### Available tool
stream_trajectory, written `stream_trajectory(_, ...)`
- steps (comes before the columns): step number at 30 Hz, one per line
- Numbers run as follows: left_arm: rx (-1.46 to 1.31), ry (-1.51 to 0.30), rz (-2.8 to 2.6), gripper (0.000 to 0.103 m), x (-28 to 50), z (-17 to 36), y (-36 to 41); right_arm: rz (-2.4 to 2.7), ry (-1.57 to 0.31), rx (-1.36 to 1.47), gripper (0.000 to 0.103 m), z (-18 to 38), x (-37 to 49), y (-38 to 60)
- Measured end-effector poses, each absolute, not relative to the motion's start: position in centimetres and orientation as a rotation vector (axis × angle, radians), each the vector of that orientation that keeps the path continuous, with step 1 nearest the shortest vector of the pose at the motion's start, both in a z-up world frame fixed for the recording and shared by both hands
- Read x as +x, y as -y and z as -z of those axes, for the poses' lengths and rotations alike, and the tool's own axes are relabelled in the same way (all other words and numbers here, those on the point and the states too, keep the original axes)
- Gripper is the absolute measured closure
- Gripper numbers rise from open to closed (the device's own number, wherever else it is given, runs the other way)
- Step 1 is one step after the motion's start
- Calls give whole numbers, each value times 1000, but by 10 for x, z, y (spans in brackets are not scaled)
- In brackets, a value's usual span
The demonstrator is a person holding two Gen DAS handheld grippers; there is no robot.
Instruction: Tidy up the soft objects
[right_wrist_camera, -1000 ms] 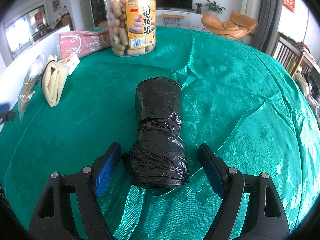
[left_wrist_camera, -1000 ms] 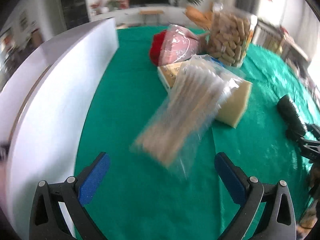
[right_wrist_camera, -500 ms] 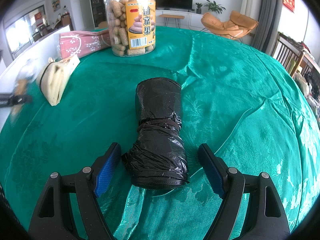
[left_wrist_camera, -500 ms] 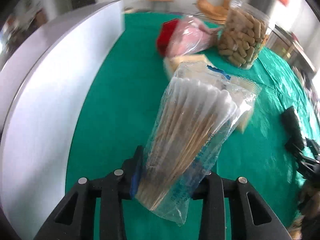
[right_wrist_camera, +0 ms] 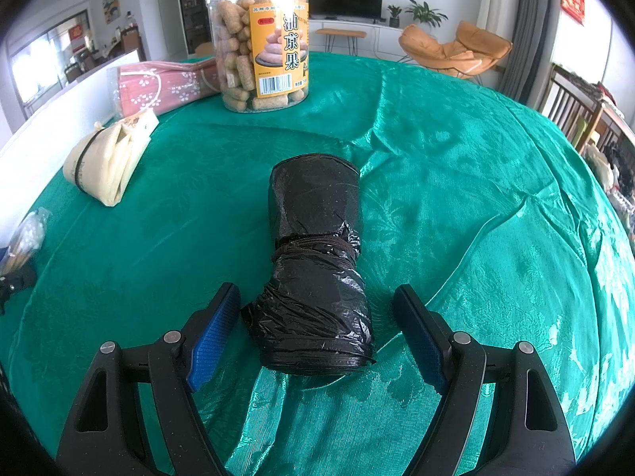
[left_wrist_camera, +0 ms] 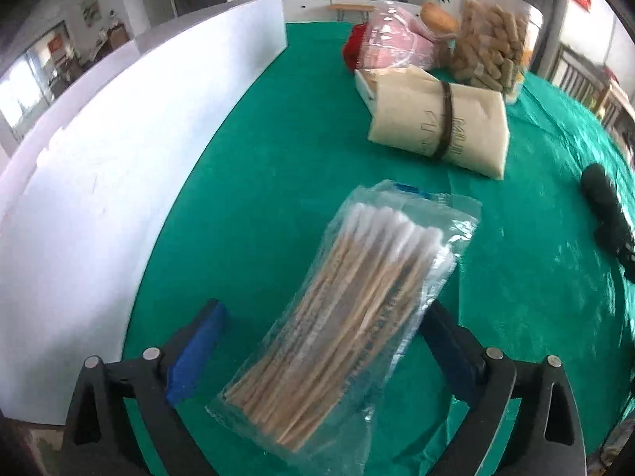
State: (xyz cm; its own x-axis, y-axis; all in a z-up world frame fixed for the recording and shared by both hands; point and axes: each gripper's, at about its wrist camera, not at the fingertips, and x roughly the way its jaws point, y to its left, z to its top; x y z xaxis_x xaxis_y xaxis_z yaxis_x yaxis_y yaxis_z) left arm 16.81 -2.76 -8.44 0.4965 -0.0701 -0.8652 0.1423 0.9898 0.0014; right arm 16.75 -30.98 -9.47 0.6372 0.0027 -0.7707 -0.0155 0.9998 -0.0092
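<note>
Swab pack (left_wrist_camera: 349,317): we see it lying on the surface, between left gripper (left_wrist_camera: 317,341) fingers, just spread wide.
Surface (right_wrist_camera: 456,182): green cloth; living room behind.
Jar (right_wrist_camera: 260,35): we note biscuit sticks inside.
Right gripper (right_wrist_camera: 317,333): fingers apart, clear of black roll (right_wrist_camera: 313,261).

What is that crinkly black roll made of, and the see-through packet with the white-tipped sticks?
The crinkly black roll looks like thin plastic film, probably bin bags: it is glossy, wrinkled and cinched by a dark band. The see-through packet looks like clear plastic film, shiny and creased. The sticks inside seem to be wood or bamboo, pale tan, with fluffy white tips that look like cotton.
</note>
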Motion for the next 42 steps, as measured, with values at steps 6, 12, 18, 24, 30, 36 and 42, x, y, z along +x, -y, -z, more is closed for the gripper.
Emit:
stream_trajectory(6,45,-1015,104,0,165,91,17,-10,-880,-16,21,95,168,310)
stream_trajectory(12,39,-962,87,0,150,90,12,-10,-880,-16,21,95,167,310)
stream_trajectory(18,41,-954,88,0,150,90,12,-10,-880,-17,21,95,167,310)
stream_trajectory(24,41,-951,84,0,151,90,14,-10,-880,-17,21,95,167,309)
stream_trajectory(30,40,-949,82,0,152,91,15,-10,-880,-17,21,95,167,310)
stream_trajectory(36,41,-948,83,0,152,91,15,-11,-880,-17,21,95,168,309)
stream_trajectory(42,45,-932,86,0,149,90,14,-11,-879,-17,21,94,167,310)
